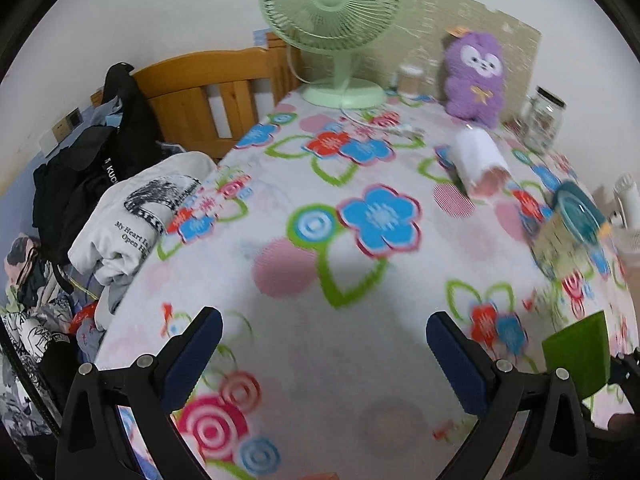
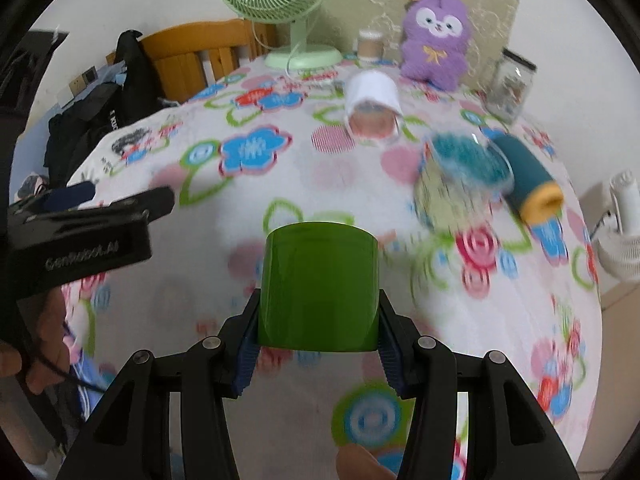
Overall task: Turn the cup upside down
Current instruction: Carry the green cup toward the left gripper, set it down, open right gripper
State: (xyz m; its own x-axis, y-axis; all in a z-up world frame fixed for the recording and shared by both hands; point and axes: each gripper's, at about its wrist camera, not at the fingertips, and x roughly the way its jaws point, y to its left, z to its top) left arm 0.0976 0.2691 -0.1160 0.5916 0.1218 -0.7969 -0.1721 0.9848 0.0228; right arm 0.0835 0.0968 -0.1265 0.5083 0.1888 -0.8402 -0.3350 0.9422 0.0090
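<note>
A green cup (image 2: 319, 286) is held between the blue pads of my right gripper (image 2: 318, 330), above the flowered tablecloth (image 2: 256, 184). I see its smooth side wall; its opening is hidden from this view. The cup also shows at the right edge of the left wrist view (image 1: 578, 354). My left gripper (image 1: 324, 344) is open and empty above the cloth, to the left of the cup. Its black body shows at the left of the right wrist view (image 2: 80, 232).
A white cup (image 2: 374, 106) lies on its side further back. A teal bowl on a box (image 2: 466, 168) and a teal roll (image 2: 528, 178) lie to the right. A green fan (image 2: 296, 12), purple plush (image 2: 436, 36) and glass jar (image 2: 510, 84) stand at the back. Clothes (image 1: 132, 208) are piled left.
</note>
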